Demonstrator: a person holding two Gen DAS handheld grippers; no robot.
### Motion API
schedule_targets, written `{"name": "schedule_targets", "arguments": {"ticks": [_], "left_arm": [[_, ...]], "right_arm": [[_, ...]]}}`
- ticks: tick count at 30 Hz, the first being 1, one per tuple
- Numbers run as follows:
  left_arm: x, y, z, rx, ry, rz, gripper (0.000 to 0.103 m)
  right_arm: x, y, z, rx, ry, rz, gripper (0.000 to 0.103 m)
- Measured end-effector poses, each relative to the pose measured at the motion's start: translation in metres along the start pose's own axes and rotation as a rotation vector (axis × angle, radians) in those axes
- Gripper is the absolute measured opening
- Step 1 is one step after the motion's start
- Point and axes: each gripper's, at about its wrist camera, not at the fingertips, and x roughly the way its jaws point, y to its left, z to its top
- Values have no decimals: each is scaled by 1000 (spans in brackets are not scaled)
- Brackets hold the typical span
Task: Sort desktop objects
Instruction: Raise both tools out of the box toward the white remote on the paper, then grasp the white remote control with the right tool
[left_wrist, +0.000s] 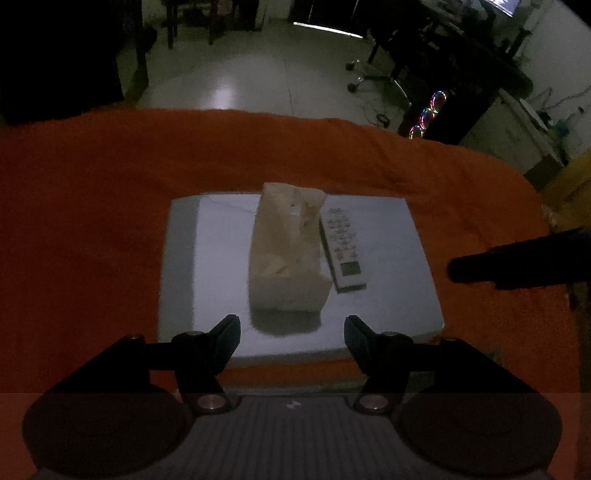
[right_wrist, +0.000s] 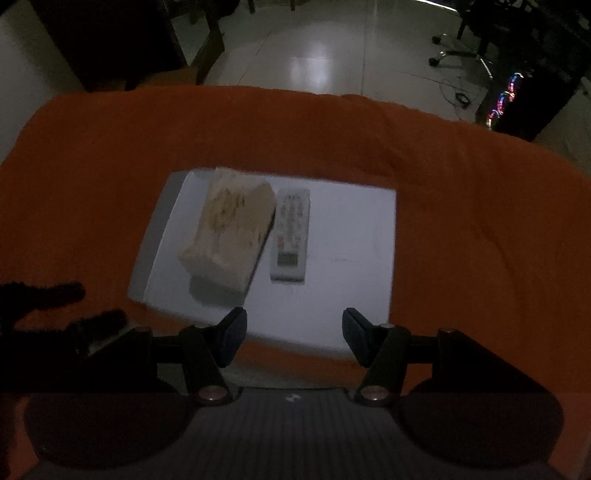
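Pretty dim room. Orange cloth (left_wrist: 110, 206) over the tabletop, white board (left_wrist: 207, 258) lying flat in the middle of it. Tan tissue pack (left_wrist: 286, 258) sitting on the board, white remote (left_wrist: 341, 243) just beside it at its 3 o'clock, roughly parallel, display end toward the camera. Same pair in the right wrist view: tissue pack (right_wrist: 229, 236), remote (right_wrist: 291, 236) at its 3 o'clock, both on the left half of the board (right_wrist: 351, 258).

Left gripper (left_wrist: 291, 328) hovering over the near edge of the board, fingers spread wide, gripping nothing. Right gripper (right_wrist: 293, 328) same deal, fingers wide apart and empty, at the board's 6 o'clock edge. Office chair base (left_wrist: 373, 79) and glowing computer fans (left_wrist: 428, 114) off at 1 o'clock on the floor.
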Motion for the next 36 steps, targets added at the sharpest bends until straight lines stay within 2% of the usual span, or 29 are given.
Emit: {"name": "schedule_targets", "arguments": {"ticks": [2, 4, 9, 18, 21, 24, 29, 33, 36], "left_arm": [[11, 5, 10, -30, 10, -47, 59], [20, 8, 16, -30, 15, -62, 59], [43, 18, 27, -9, 20, -24, 60], [78, 25, 20, -2, 95, -47, 60], [78, 26, 19, 4, 96, -57, 60], [77, 27, 18, 8, 91, -56, 60], [78, 33, 14, -4, 104, -42, 60], [79, 36, 14, -14, 109, -36, 60], [79, 36, 12, -13, 112, -36, 62]], "right_arm": [[17, 1, 14, -1, 2, 0, 61], [39, 0, 23, 0, 10, 8, 61], [90, -7, 37, 11, 11, 24, 61], [167, -13, 46, 4, 80, -8, 61], [184, -6, 45, -6, 97, 3, 62], [197, 1, 45, -25, 104, -24, 64], [209, 7, 48, -43, 76, -76, 64], [214, 11, 53, -33, 73, -73, 63], [218, 13, 56, -42, 69, -81, 50]]}}
